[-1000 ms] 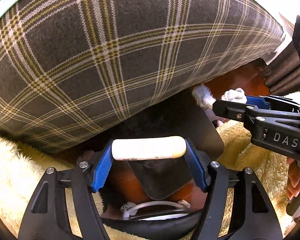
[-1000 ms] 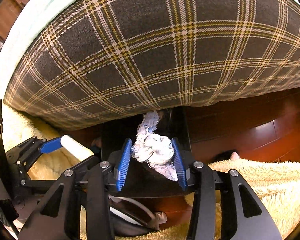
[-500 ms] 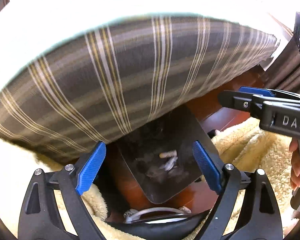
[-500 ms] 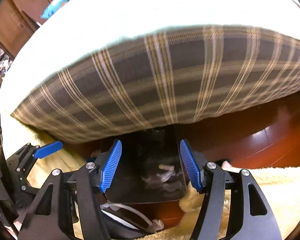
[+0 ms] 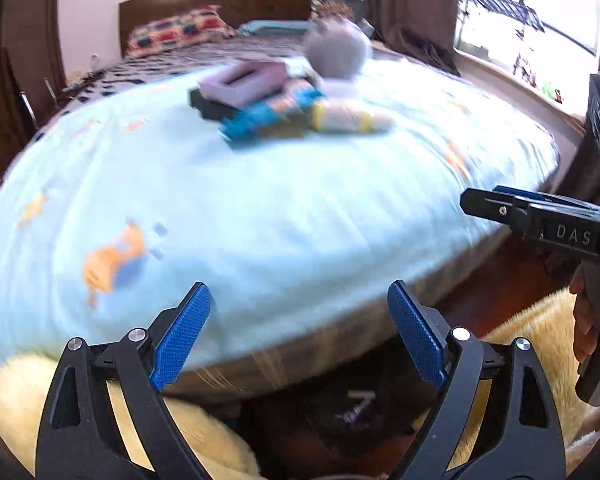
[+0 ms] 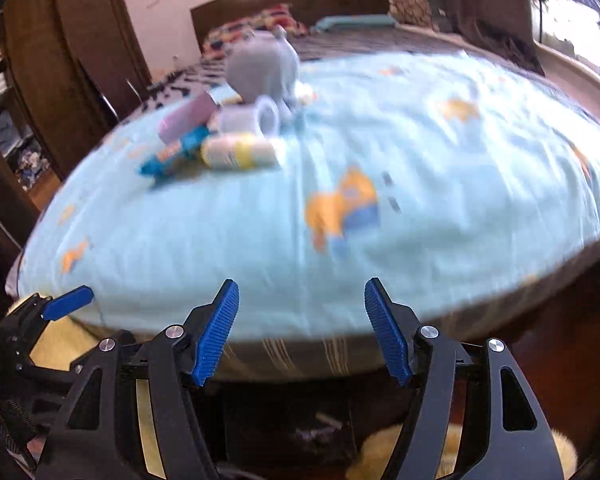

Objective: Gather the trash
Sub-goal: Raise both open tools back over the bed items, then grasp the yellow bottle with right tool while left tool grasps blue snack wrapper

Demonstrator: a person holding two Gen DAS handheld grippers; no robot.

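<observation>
Both tools empty. Left gripper (image 5: 298, 334) jaws spread wide, nothing between the blue pads; right gripper (image 6: 302, 330) likewise wide apart and bare. Both views motion-blurred.

Trash pile sits on the light-blue bedspread (image 5: 260, 208), at about 12 o'clock in the left view, 11 o'clock in the right: blue wrapper (image 5: 270, 114), white-and-yellow bottle (image 5: 350, 118), pinkish box (image 5: 246, 82), with a grey plush toy (image 6: 264, 66) touching the heap behind. Dark bin (image 5: 348, 408) at 6 o'clock under the left jaws, scraps visible inside.

Judgement — next step is a reach to the pile. Advice: take the bottle across its short axis, square to the jaws, since it looks round and may roll. Take the wrapper separately — flat, so pinch an edge. Leave the plush; probably not trash.
</observation>
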